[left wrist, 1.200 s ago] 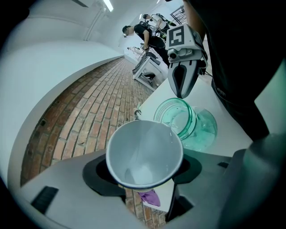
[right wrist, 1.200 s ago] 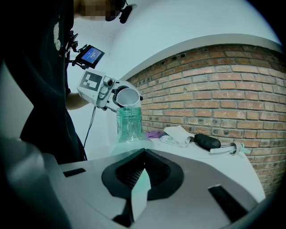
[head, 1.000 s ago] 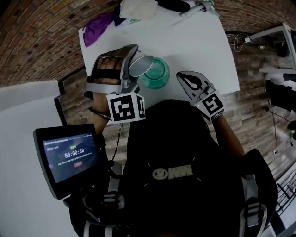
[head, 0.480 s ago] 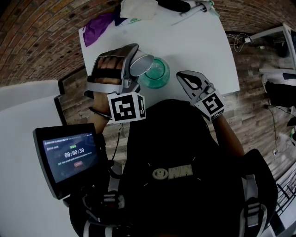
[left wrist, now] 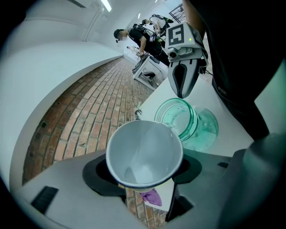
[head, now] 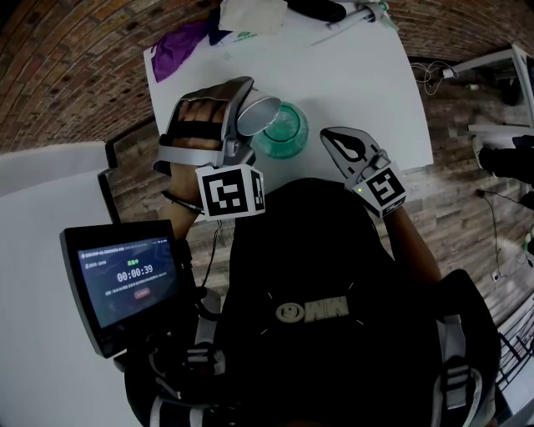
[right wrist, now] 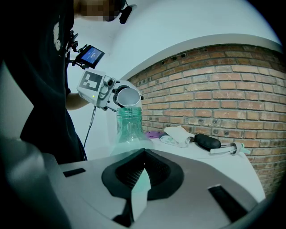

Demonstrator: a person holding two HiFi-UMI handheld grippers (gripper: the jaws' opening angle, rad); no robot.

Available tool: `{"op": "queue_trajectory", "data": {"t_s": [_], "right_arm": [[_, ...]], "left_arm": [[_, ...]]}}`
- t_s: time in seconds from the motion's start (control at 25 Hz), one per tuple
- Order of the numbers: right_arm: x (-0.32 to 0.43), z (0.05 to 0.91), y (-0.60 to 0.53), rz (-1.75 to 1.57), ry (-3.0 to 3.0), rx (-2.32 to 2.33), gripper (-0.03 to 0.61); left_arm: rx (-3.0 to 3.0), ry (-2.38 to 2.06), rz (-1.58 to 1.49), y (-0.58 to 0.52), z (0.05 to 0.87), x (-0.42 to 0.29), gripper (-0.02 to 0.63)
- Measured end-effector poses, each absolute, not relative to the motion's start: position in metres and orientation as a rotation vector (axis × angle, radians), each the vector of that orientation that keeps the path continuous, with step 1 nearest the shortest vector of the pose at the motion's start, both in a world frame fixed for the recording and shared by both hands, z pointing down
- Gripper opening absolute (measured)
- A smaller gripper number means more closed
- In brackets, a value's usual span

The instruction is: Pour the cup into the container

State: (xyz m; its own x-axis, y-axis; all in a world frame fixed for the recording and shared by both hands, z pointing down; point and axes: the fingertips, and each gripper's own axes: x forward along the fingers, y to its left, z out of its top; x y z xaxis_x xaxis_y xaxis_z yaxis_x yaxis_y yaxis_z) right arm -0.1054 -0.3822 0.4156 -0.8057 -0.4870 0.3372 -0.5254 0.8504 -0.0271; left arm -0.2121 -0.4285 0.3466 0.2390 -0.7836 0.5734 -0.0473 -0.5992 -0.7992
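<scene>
A white cup (head: pixel 258 115) lies tipped on its side between the pads of my left gripper (head: pixel 249 117), its rim over the mouth of a green glass jar (head: pixel 281 133) on the white table (head: pixel 367 79). In the left gripper view the cup (left wrist: pixel 144 154) faces the camera, its inside mostly bare, with the jar (left wrist: pixel 184 119) just beyond its rim. My right gripper (head: pixel 340 147) is shut and empty, right of the jar and a little apart from it. From the right gripper view (right wrist: pixel 142 173) the cup (right wrist: pixel 128 96) hangs above the jar (right wrist: pixel 129 123).
A purple cloth (head: pixel 177 47), a white crumpled wrapper (head: pixel 250 15) and a black object (head: pixel 317 10) lie along the table's far edge. A small screen with a timer (head: pixel 125 282) sits at my lower left. Brick floor surrounds the table.
</scene>
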Motion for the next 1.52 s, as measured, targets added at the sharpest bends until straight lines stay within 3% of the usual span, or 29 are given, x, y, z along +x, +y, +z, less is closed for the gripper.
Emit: {"op": "queue_trajectory", "data": {"t_s": [1.52], "right_arm": [[-0.1064, 0.4148, -0.3833, 0.161, -2.709, 0.761, 0.005]], "left_arm": [[-1.825, 0.758, -1.411, -0.4294, 0.3452, -0.2094, 0.302]]}}
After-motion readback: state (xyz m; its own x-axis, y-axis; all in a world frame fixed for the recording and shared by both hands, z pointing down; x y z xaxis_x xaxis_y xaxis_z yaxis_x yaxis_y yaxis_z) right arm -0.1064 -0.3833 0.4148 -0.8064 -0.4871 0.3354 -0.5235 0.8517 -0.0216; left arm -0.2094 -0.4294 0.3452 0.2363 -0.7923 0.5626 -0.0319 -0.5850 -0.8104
